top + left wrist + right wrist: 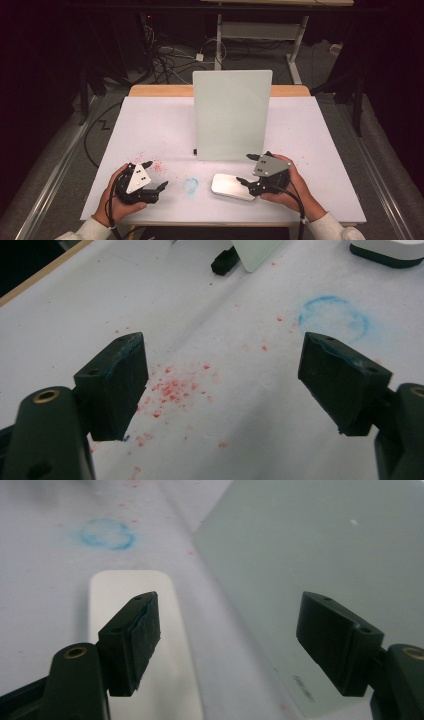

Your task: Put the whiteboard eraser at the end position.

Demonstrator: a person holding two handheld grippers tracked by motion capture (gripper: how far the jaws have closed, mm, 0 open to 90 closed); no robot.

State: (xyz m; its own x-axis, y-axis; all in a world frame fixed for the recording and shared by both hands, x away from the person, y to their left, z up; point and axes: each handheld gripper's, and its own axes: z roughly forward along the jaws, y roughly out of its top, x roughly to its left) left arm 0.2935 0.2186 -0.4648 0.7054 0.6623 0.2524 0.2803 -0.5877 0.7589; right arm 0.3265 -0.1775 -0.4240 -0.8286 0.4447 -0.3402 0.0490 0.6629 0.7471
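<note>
- I take the step in hand to be picking up the flat silver rounded-rectangle metal case [233,186], which lies on the white table cover [150,125] just in front of the upright pale-green glass board [233,115], toward its right half.
- My right gripper [250,170] hovers at the case's right end with its jaws spread wide and nothing between them; in the right gripper view one jaw hangs over the case [145,645] and the other over the board [310,555].
- To do this well, I'd turn that gripper away from the board so both jaws straddle the case's narrow width, come down low, then close squarely; it looks thin and slick, so a shallow bite could slip.
- My left gripper [156,176] sits well left of the board, jaws also wide and empty, above scattered red crumbs [170,387].
- A smudged blue ring mark [334,317] lies between the crumbs and the case.
- Writing: a faint dark mark near the board's lower edge [304,687] may be a logo, but I can't read it; the case shows no label.
</note>
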